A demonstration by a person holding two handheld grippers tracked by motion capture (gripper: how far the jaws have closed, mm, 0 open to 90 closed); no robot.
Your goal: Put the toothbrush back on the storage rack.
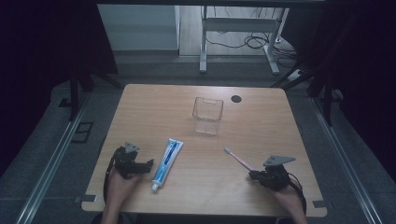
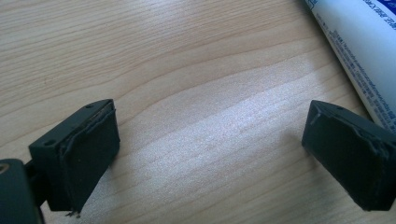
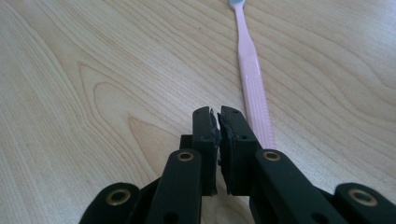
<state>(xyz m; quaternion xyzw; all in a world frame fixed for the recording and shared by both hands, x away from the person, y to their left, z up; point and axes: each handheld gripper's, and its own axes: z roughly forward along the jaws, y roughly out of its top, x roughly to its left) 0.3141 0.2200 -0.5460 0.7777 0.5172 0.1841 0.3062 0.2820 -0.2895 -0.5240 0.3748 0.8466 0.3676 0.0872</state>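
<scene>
The right gripper has its jaws drawn almost together, with only a thin slit between the pads and nothing caught in it; the pink toothbrush lies on the wood just beside the right-hand jaw, its handle end running under the gripper's arm, so whether it touches there is hard to tell. From above, that right gripper sits low over the near right part of the wooden table, and the toothbrush slants away from it, bristle head toward the middle of the table. The left gripper stands with its jaws wide apart over bare wood, holding nothing, and the white-and-blue toothpaste tube passes just beyond its right-hand jaw. In the high view the left gripper rests at the near left, held by a hand coming in from the bottom edge, with the toothpaste tube just beside it, lying flat with its cap toward the near edge. Farther back, near the table's middle, a clear plastic cup stands upright, well apart from both grippers, and a small dark round hole marks the tabletop behind it.
</scene>
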